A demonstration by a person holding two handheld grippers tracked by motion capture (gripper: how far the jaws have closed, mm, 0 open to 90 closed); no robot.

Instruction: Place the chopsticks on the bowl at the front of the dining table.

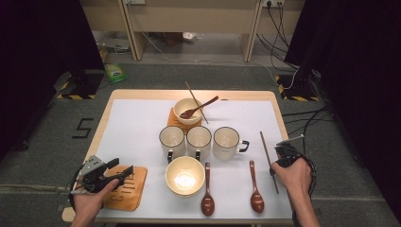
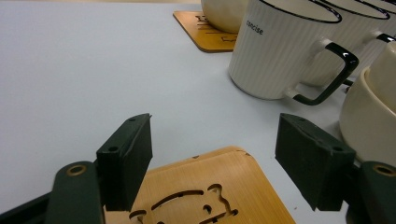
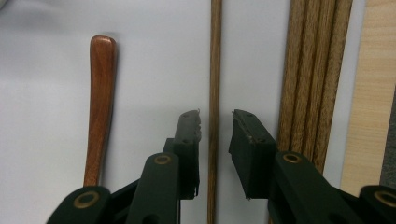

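Tongs, both released: right [image 3: 215, 123] straddles a chopstick [image 3: 215, 70]; left [image 2: 215, 154] faces mug [image 2: 280, 51] marked "concise".

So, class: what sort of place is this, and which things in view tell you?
Probably a lab or recording room, not a dining room: black curtains at both sides, loose cables on the floor, hazard-striped stand bases, tableware on a white-topped table.

My overhead cam sits above my side, looking forward and down over the whole table [image 1: 142, 123]. The cam on my left gripper [image 2: 215, 158] rides low at the near-left corner, aimed across at the mugs [image 2: 280, 51]. The right one hovers close above a chopstick [image 3: 215, 93] by the right edge; the overhead shows that stick too [image 1: 268, 161].
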